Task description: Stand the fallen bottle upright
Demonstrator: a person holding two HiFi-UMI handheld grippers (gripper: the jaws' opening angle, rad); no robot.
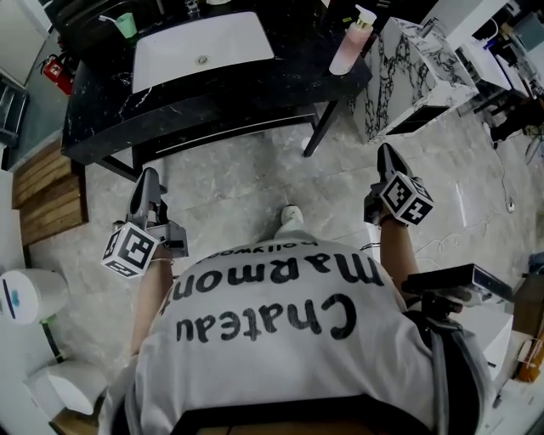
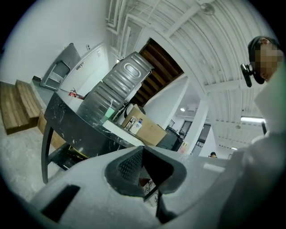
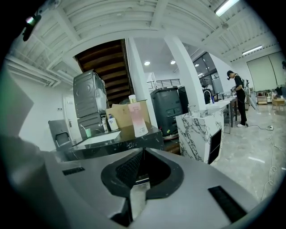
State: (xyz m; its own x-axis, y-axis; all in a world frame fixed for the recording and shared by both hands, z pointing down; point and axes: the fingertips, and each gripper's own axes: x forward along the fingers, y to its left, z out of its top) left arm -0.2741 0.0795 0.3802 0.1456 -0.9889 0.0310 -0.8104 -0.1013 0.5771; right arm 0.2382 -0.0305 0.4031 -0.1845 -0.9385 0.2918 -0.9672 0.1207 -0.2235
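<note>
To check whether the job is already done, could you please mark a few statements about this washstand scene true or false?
1. The pink pump bottle stands upright on the black marble counter. True.
2. The right hand-held gripper grips the bottle. False: its jaws are shut on nothing, short of the counter.
3. The bottle stands inside the white sink basin. False: it is at the counter's right end, beside the basin.
4. A green cup stands left of the basin. True.
5. The left hand-held gripper is shut and empty. True.
</note>
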